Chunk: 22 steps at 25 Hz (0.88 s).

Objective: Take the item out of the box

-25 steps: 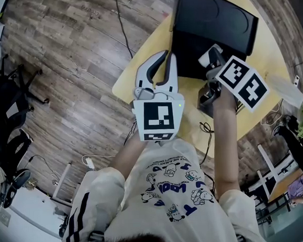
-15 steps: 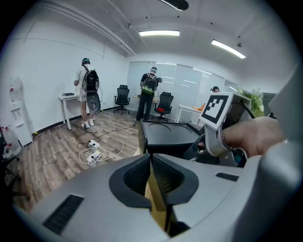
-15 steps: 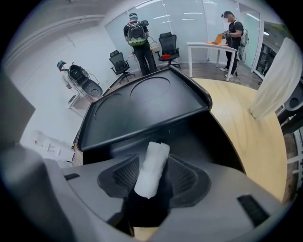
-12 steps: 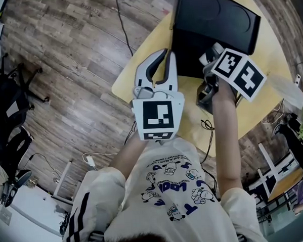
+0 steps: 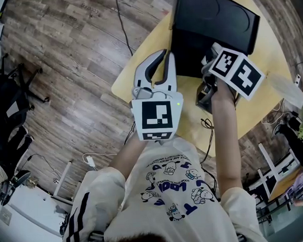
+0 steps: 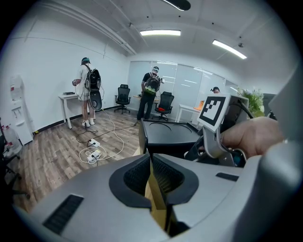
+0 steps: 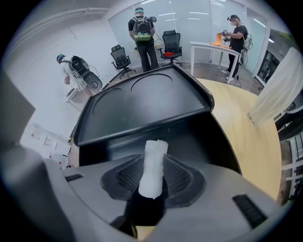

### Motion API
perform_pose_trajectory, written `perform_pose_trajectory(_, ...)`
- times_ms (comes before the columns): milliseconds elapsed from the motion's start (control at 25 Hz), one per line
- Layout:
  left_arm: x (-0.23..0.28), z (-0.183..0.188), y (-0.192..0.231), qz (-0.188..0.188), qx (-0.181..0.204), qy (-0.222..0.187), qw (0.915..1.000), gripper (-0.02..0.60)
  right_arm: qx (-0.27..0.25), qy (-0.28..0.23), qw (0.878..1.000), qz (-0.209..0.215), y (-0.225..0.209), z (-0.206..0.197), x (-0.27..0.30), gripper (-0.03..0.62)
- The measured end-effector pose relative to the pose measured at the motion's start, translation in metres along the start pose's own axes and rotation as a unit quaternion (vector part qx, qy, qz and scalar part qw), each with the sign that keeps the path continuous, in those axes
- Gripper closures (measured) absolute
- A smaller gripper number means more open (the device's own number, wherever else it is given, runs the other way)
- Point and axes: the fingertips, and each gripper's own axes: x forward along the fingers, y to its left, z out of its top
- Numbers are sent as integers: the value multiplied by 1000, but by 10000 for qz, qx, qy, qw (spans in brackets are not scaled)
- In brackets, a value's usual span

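A black box [image 5: 212, 18] with its lid open stands on the round wooden table [image 5: 134, 73]. My right gripper [image 7: 154, 177] reaches into the box's opening [image 7: 189, 137]. A white roll [image 7: 154, 163] stands upright between its closing jaws, with the ribbed pads [image 7: 180, 179] against both sides of it. In the head view that gripper's marker cube [image 5: 237, 70] covers its jaws at the box's front edge. My left gripper [image 5: 166, 55] hovers over the table just left of the box [image 6: 170, 132]. Its jaws are together with nothing between them [image 6: 150, 165].
A thin black cable [image 5: 206, 127] and a small black device [image 5: 205, 97] lie on the table near my right arm. A pale bag-like thing [image 5: 286, 88] sits at the table's right edge. People [image 6: 87, 90] and office chairs [image 6: 165, 101] are farther back in the room.
The right gripper has shifted a little up and left, closer over the box's front edge. The left gripper has barely moved.
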Motion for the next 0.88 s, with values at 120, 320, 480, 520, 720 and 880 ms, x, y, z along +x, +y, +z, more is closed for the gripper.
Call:
perform_pose_trajectory(120,-2,2,0,1,-17,-24,10000,552,-20,10,10000,81,2,-1,0,450)
perform_pose_trajectory(320,-10,6,1,-24,-138,-97,9999,552,-105,62,9995,303,8,-11,-6,453)
perform_pose_trajectory(480,-12,15,-2,-22,-130,-219,9997,552,-260,-120,9987,410,10,-8,-16,453)
perform_pose_trajectory(520,-15,17,-4,-26,-128,-242,9996,552,-287,-162,9986,422,10,-8,-20,453)
perform_pose_trajectory(720,-27,30,-10,-61,-96,-396,9991,552,-405,-468,9967,530,17,-2,-47,453)
perform_pose_trajectory(880,-38,43,-12,-61,-58,-572,9983,552,-521,-810,9933,635,23,4,-69,453)
